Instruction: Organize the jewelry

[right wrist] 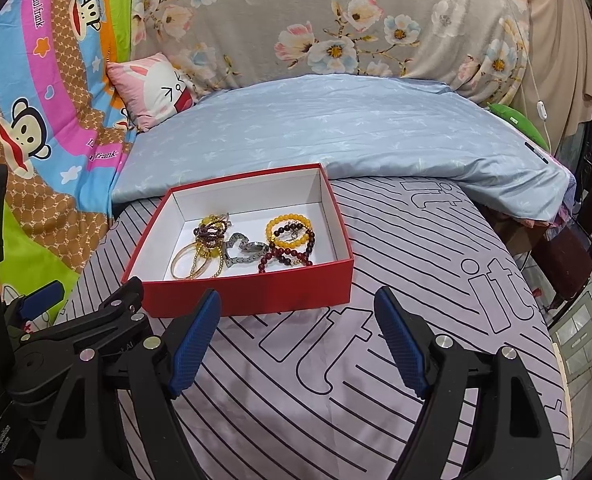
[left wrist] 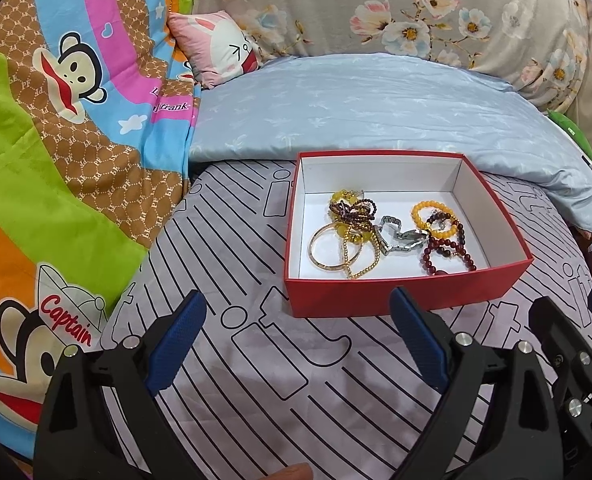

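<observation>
Blue-padded black fingers of the left gripper (left wrist: 298,318) fill the bottom of the left wrist view, spread wide with nothing between them, only lilac bed sheet with black line print (left wrist: 255,380) below. At about 4 o'clock in that view the right gripper pokes in from the edge. In the right wrist view the right gripper (right wrist: 298,320) also stands wide and empty over the same sheet, with the left gripper showing at 8 o'clock.

Just beyond the fingertips, toward 12 o'clock, a shallow red cardboard box with a white inside (left wrist: 376,296) sits on the sheet, apart from both grippers. All the jewelry lies in it: a thin gold bangle (left wrist: 320,258) and a gold bead chain (left wrist: 360,270) at 7 o'clock of the box floor, tangled with dark purple and yellow beads (left wrist: 350,206); a silver metal link watch (left wrist: 396,238) in the middle; a yellow bead bracelet (left wrist: 420,212) and dark red bead strands (left wrist: 448,248) at 4 o'clock, overlapping one another.

Behind the box lies a pale blue folded quilt (left wrist: 376,100); a bright cartoon monkey blanket (left wrist: 55,160) covers 9 o'clock, and a small pink rabbit cushion (left wrist: 215,48) rests at 11 o'clock.
</observation>
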A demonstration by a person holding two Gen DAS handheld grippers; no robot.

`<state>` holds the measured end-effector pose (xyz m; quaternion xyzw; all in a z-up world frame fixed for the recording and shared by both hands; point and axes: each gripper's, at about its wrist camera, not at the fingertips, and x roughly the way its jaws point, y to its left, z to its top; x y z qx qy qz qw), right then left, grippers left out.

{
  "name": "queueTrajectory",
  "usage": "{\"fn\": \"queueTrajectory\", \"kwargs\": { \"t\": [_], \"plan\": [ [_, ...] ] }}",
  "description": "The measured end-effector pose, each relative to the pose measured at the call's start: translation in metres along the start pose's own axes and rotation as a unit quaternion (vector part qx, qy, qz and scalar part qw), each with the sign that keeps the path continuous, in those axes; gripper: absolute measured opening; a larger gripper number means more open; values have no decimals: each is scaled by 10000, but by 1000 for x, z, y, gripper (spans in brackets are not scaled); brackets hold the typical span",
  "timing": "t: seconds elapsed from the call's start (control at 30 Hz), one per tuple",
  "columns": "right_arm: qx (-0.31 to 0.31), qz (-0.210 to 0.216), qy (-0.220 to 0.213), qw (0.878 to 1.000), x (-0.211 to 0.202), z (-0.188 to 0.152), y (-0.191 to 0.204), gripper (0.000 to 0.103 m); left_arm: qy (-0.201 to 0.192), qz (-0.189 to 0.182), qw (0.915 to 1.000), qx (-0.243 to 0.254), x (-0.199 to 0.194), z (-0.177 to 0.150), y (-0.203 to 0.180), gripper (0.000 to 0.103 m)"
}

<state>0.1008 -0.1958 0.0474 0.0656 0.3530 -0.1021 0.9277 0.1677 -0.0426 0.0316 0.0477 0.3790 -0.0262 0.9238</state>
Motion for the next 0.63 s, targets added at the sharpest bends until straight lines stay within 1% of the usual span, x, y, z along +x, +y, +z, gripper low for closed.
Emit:
{"fn": "queueTrajectory", "kwargs": {
  "t": [0.33,0.47,0.63],
  "plan": [
    [-38,-29,8,10000,2,-3,-1,77,178,-13,9998,-107,10,-5,-1,90],
    [-21,-72,-23,10000,2,-4,1,83,224,18,9997,-134,10,-5,-1,90],
    [-28,-55,-27,10000,1,-4,2,83,182,-12,9996,-203,9,-5,3,90]
  ]
}}
